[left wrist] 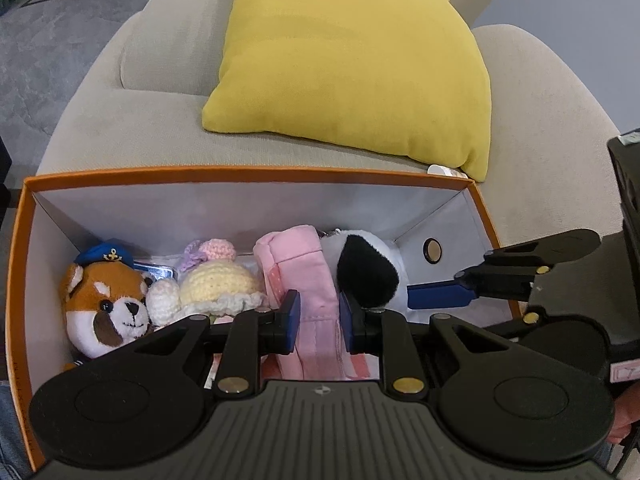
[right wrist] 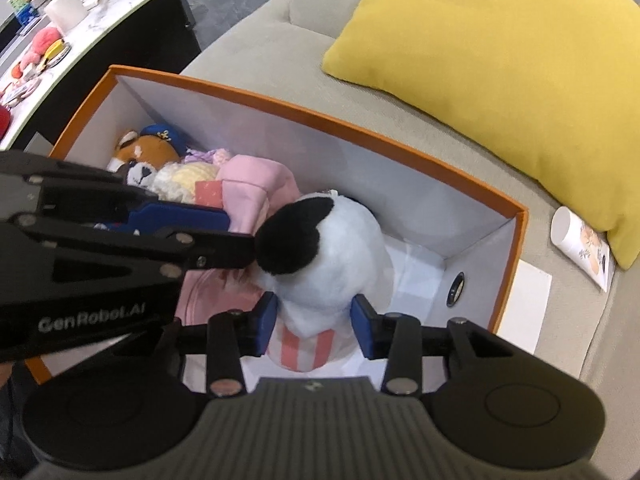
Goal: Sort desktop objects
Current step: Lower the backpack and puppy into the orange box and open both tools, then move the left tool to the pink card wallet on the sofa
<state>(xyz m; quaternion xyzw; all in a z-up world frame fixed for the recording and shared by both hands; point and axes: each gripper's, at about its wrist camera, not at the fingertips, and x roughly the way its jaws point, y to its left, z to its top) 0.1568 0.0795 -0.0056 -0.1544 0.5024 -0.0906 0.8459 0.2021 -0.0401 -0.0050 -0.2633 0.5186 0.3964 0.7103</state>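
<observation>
Orange box (right wrist: 404,141) on beige sofa (left wrist: 132,120), yellow cushion (left wrist: 352,64) behind

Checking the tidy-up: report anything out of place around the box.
A white tube lies on its side on the sofa, outside the orange box and half under the yellow cushion. Nothing else stands out.

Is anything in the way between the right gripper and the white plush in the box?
Nothing visible. The right gripper already straddles the white plush inside the orange box. The left gripper is beside it, clamped on the pink pouch.
</observation>
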